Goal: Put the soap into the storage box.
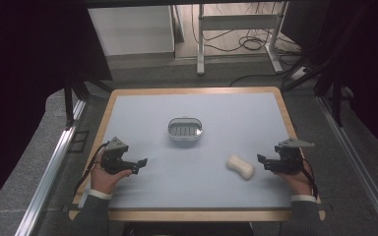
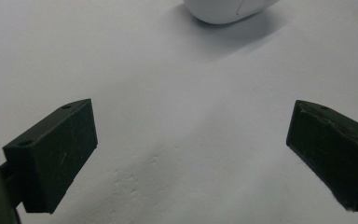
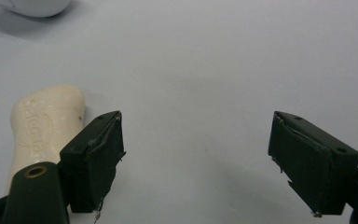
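Your right gripper (image 1: pixel 265 162) sits released near the table's right edge, jaws spread wide with nothing between them. The cream soap bar (image 1: pixel 240 166) lies just left of it on the table (image 1: pixel 236 113). Your left gripper (image 1: pixel 139 164), also released, rests near left. The soap dish (image 1: pixel 184 129) stands farther off, mid-table.

A pale blue mat (image 1: pixel 197 147) covers a wooden table (image 1: pixel 192 215). Behind the table, a white desk frame (image 1: pixel 236 29) stands on the floor among loose black cables (image 1: pixel 248 44). Metal rails (image 1: pixel 49 167) run along both sides.
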Available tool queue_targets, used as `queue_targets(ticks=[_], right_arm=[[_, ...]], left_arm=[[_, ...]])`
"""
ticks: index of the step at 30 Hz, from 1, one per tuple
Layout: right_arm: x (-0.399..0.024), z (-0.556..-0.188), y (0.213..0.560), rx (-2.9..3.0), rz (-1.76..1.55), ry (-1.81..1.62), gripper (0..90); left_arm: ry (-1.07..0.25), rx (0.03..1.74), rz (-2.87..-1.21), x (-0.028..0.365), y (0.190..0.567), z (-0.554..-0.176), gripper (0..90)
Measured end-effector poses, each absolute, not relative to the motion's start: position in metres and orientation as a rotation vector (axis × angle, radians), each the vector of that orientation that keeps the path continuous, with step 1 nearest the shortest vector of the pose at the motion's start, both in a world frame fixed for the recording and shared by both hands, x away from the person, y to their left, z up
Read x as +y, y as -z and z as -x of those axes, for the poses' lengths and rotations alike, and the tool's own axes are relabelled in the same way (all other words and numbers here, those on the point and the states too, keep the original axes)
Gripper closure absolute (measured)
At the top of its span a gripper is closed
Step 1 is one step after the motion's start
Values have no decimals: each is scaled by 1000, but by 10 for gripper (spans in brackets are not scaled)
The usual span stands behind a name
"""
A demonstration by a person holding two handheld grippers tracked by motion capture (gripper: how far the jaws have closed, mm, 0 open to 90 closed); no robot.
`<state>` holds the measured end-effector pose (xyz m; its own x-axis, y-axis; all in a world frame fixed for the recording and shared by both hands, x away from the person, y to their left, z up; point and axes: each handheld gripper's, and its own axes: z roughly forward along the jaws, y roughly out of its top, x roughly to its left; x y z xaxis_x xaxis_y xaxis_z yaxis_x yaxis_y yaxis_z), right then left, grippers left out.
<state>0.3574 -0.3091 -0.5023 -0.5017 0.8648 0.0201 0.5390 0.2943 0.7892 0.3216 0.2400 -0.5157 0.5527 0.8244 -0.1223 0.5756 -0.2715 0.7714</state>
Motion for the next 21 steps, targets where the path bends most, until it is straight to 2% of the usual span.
queue_targets(ticks=[6, 21], right_arm=[[-313, -359, 503, 2159, -1280, -1057, 178], [-309, -360, 498, 2194, -1285, -1024, 184]], left_arm=[[-432, 1114, -1997, 237, 514, -320, 14], [-432, 1093, -1987, 247, 508, -319, 25]])
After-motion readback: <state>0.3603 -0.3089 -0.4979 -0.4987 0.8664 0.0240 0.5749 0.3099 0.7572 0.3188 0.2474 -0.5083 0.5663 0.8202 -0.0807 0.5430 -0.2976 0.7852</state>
